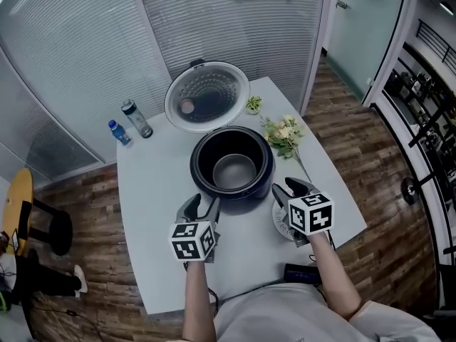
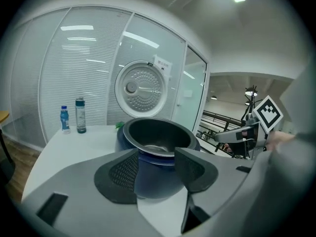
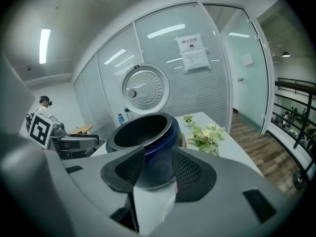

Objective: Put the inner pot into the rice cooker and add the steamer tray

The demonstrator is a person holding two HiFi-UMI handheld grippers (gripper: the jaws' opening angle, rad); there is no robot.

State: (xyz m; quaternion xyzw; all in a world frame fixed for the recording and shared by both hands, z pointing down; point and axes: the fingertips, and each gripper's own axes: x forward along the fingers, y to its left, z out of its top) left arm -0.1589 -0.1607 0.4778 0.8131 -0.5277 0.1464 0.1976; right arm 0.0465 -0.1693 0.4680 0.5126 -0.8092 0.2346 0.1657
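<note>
Both the left gripper [image 1: 201,206] and right gripper [image 1: 292,191] held jaws spread and empty near the rice cooker [image 1: 235,201], its inner pot [image 1: 234,171] seated inside, on the table [image 1: 153,191].

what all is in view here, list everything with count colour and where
table: 1, white, centre
rice cooker: 1, dark blue, mid-table
lid: 1, silvery, open behind the cooker
inner pot: 1, grey, inside the cooker
round tray: 1, white, right of the cooker, partly under the right gripper
blue bottle: 1, table's far left
grey bottle: 1, beside the blue one
flowers: 1 bunch, pale green, right of the cooker
black device: 1, table's near edge
left gripper: 1, grey, open, empty
right gripper: 1, grey, open, empty
</note>
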